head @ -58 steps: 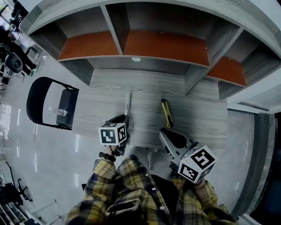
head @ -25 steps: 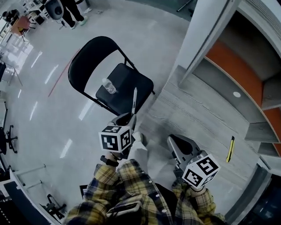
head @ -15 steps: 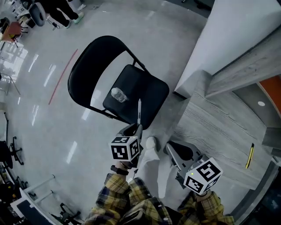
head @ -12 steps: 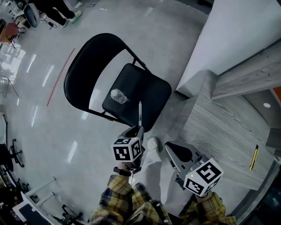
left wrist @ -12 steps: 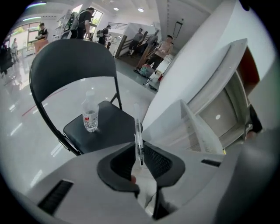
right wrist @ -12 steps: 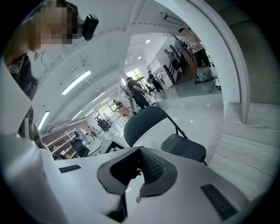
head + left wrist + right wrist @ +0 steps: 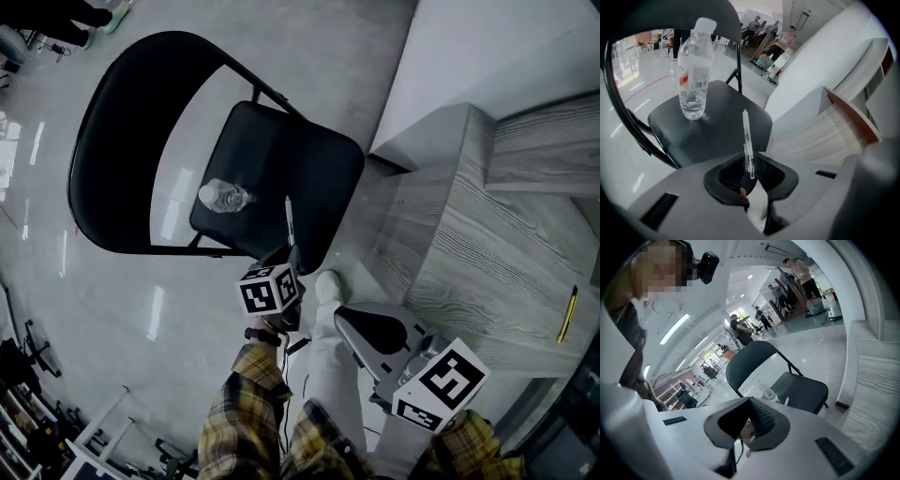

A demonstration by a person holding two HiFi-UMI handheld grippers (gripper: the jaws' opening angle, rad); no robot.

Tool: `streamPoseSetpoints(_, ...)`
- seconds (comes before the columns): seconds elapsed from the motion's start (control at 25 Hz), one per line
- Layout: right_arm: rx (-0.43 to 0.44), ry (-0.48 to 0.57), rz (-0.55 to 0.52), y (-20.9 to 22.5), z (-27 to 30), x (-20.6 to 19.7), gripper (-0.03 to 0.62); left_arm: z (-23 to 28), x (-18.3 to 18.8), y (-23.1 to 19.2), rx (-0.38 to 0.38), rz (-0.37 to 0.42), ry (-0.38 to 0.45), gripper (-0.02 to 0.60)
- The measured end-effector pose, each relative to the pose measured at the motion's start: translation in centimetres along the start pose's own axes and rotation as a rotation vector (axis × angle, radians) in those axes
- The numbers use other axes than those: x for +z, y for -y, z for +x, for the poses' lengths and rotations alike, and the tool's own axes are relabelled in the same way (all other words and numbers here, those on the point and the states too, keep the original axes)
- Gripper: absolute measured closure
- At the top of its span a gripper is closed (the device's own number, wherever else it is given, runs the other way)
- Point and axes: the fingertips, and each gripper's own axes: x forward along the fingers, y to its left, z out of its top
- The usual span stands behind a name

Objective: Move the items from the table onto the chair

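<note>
Matt black chair (image 7: 300, 169) with smooth padded seat on thin metal tubing, clear glossy plastic bottle (image 7: 223, 196), translucent plastic pen (image 7: 290, 217), grey matt wood-grain table (image 7: 469, 253), polished reflective floor (image 7: 122, 309), plaid cloth sleeve (image 7: 246, 412).

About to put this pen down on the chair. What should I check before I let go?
1. Pen gripped in left gripper: ok.
2. Pen tip over chair seat: ok.
3. Bottle upright on the seat, apart from the pen: ok.
4. Pen touching the seat: cannot tell.
5. Right gripper shut and empty: ok.
6. Table cleared: not ok, yellow knife lies on it.
</note>
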Motion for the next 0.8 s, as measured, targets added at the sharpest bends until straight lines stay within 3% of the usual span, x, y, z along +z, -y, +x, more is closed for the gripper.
streamPoseSetpoints(0.48, -0.034, 0.025, 0.055, 2.2, -0.3, 0.2, 0.577, 6.0, -1.6, -2.8, 0.055, 0.004, -0.126, 0.518)
streamPoseSetpoints(0.8, -0.056, 0.023, 0.048, 2.8, -0.9, 0.3, 0.577, 5.5, -1.2, -2.6, 0.058, -0.016, -0.107, 0.505)
